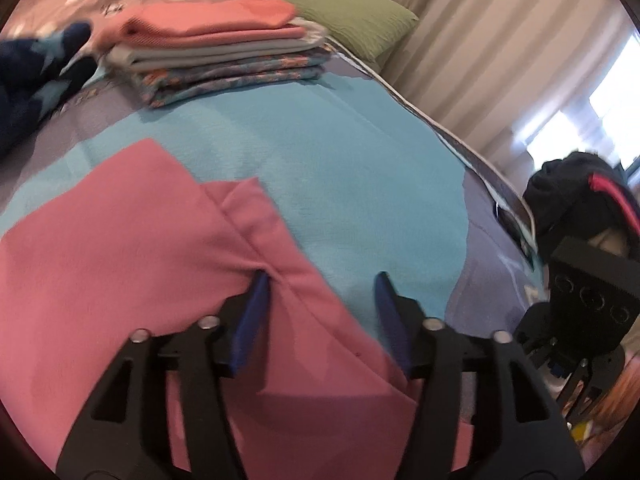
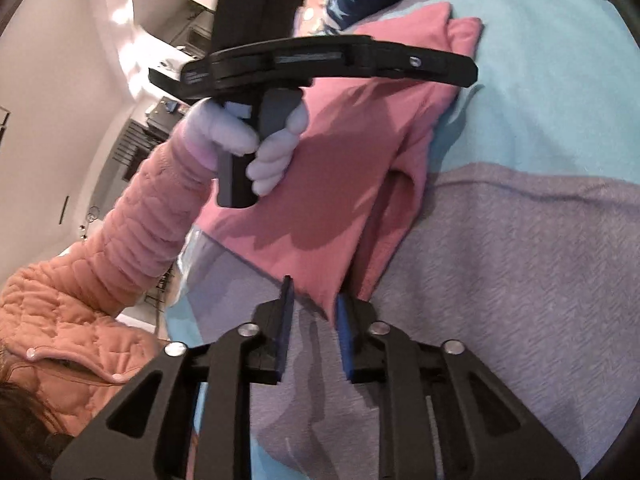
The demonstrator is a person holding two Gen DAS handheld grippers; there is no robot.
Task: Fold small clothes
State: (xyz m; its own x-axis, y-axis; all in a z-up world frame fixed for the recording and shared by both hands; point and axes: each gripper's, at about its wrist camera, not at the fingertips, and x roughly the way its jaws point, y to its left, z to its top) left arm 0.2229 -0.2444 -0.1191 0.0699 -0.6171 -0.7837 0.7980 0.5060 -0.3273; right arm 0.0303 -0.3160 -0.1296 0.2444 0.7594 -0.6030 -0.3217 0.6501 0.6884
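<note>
Pink garment, near edge hidden under released left claw; right claw likewise parted.

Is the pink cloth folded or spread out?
Partly folded: the pink cloth has one layer lying over another, with a doubled edge showing.

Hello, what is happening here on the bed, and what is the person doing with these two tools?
A person in a peach quilted jacket is folding small clothes on a bed, holding a gripper in each hand. The left gripper is open above a pink garment lying on the blue-and-grey bedspread. The right gripper is open at the garment's near corner, not clamped on it. A stack of folded clothes already sits further back, beside a green pillow.
</note>
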